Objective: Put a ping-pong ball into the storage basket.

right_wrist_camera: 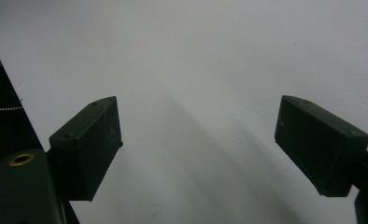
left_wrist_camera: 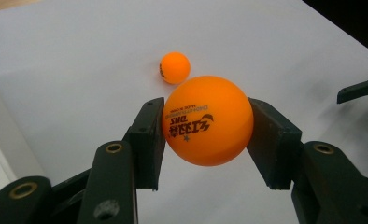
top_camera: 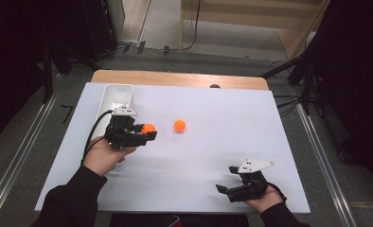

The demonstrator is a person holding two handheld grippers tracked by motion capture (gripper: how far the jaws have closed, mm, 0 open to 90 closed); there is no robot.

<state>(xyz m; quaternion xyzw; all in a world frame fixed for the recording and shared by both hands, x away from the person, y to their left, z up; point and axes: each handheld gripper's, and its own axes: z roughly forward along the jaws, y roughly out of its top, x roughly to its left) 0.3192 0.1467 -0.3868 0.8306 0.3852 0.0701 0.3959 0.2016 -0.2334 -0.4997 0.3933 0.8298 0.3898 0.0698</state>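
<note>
Left gripper (top_camera: pixel 144 132) clamped on an orange table-tennis ball (left_wrist_camera: pixel 207 120), left of centre, beside the white bin (top_camera: pixel 110 101) | second orange ball (top_camera: pixel 179 126) lies mid-frame, apparently still to collect; nothing visible inside the bin | right gripper (top_camera: pixel 226 179), lower right, jaws apart, idle | white table sheet (top_camera: pixel 232 123), wooden edge and dark room beyond.
</note>
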